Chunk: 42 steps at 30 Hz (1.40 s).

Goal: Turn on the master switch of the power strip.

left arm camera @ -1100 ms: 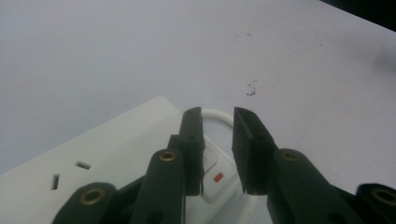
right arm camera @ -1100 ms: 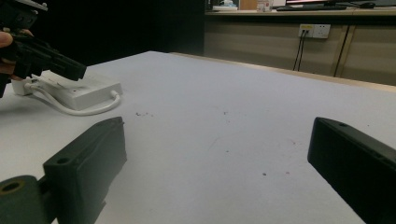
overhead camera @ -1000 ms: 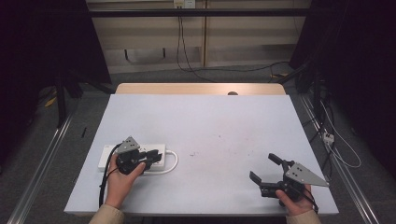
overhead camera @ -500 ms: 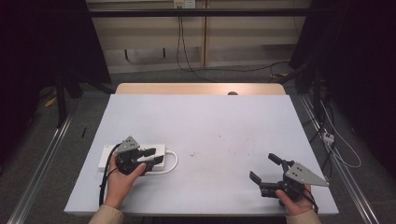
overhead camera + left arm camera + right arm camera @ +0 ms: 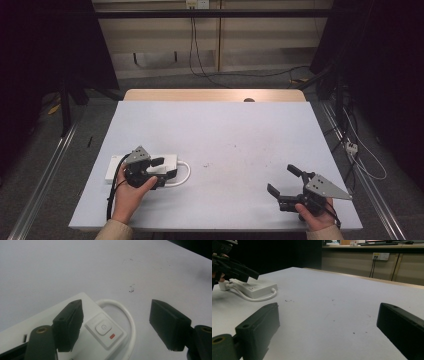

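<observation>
White power strip (image 5: 150, 167): a flat, oblong plastic body lying flat on the table (image 5: 225, 135), long axis running roughly nine to three o'clock in the high view, placed toward the table's near left quarter, about eight o'clock from its centre. In the left gripper view its end carries a raised square switch panel with a rounded power button (image 5: 103, 328) marked with a power symbol, and a small red indicator (image 5: 112, 336) just beside the button at about four o'clock. A white cable (image 5: 125, 312) leaves that end and curves in a loop lying on the table surface, bending back toward the strip. A socket slot edge shows at the far left of the body; the rest of the sockets cannot be made out.

Left gripper (image 5: 160, 169): held in the person's left hand (image 5: 131, 192), directly over the switch end of the strip. Its jaws have just been opening and now stand wide apart; one jaw is above the strip's body, the other over bare table beyond the cable loop. The pads do not press on the strip; nothing is gripped.

Right gripper (image 5: 284, 181): held in the right hand (image 5: 315, 212) near the table's near right corner, about four o'clock from centre, well apart from the strip. Jaws spread wide, nothing between them but bare table.

Table: pale grey top with a few small dark specks near its middle
</observation>
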Available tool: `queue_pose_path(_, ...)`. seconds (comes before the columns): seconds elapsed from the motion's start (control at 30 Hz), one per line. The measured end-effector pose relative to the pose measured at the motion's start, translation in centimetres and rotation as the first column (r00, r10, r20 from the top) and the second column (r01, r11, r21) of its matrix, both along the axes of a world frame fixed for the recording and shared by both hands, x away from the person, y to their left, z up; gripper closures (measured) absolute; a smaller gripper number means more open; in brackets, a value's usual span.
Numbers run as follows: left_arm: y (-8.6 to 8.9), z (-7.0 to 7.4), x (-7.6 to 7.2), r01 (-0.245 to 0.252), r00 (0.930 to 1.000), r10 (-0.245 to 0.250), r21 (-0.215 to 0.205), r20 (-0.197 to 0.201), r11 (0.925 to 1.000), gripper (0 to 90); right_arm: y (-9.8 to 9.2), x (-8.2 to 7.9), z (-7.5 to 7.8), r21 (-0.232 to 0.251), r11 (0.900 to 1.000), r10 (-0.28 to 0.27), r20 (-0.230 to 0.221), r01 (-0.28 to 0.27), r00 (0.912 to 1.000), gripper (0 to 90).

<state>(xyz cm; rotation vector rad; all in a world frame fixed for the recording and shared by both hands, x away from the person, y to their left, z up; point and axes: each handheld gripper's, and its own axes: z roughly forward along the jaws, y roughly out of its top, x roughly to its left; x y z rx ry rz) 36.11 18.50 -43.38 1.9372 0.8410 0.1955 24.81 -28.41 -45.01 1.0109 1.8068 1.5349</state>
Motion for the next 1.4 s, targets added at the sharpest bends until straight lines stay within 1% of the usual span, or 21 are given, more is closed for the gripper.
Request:
queue_pose_path(0.13, 0.1, 0.0, 0.0, 0.003, 1.0, -0.003, -0.01, -0.004, 0.9999, 21.4, 0.0, 0.0, 0.0, 0.001, 1.0, 0.001, 0.0, -0.001, 1.0, 4.0)
queue_pose_path(0.23, 0.1, 0.1, -0.1, 0.002, 1.0, -0.002, -0.005, 0.001, 1.0, 17.6, 0.0, 0.0, 0.0, 0.0, 1.0, 0.001, 0.0, -0.001, 1.0, 4.0)
queue_pose_path(0.27, 0.1, 0.1, -0.1, 0.0, 1.0, 0.0, -0.001, 0.003, 1.0, 16.9, 0.1, 0.0, 0.0, 0.0, 1.0, 0.002, -0.001, -0.002, 1.0, 4.0)
queue_pose_path(0.33, 0.2, 0.1, -0.1, 0.007, 1.0, -0.007, -0.006, 0.002, 1.0, 16.2, 0.1, 0.0, 0.0, 0.0, 1.0, 0.004, -0.001, -0.004, 1.0, 4.0)
queue_pose_path(0.43, 0.3, 0.2, -0.1, 0.004, 1.0, -0.004, -0.012, 0.003, 0.9999, 14.0, 0.1, 0.0, 0.0, 0.0, 1.0, 0.004, -0.001, -0.004, 1.0, 4.1)
queue_pose_path(0.83, 0.9, 0.3, -0.2, 0.002, 1.0, -0.002, -0.016, 0.009, 0.9999, 9.9, 0.0, 0.0, 0.0, 0.001, 1.0, 0.004, 0.0, -0.004, 1.0, 4.0)
queue_pose_path(1.13, 1.7, 0.3, -0.3, -0.005, 0.9999, 0.006, -0.038, 0.008, 0.9993, 7.8, -0.1, 0.0, 0.0, 0.002, 1.0, 0.003, -0.001, -0.003, 1.0, 4.0)
queue_pose_path(1.33, 2.2, 0.3, -0.4, -0.009, 0.9998, 0.009, -0.034, 0.015, 0.9994, 6.6, -0.1, 0.0, 0.0, 0.001, 1.0, 0.004, 0.0, -0.004, 1.0, 4.0)
queue_pose_path(1.37, 2.3, 0.3, -0.4, -0.011, 0.9998, 0.012, -0.042, 0.015, 0.9991, 6.5, -0.1, 0.0, 0.0, 0.001, 1.0, 0.004, 0.0, -0.004, 1.0, 4.0)
queue_pose_path(1.4, 2.4, 0.3, -0.4, -0.009, 0.9998, 0.01, -0.036, 0.016, 0.9993, 6.4, -0.1, 0.0, 0.0, 0.001, 1.0, 0.004, 0.0, -0.004, 1.0, 4.0)
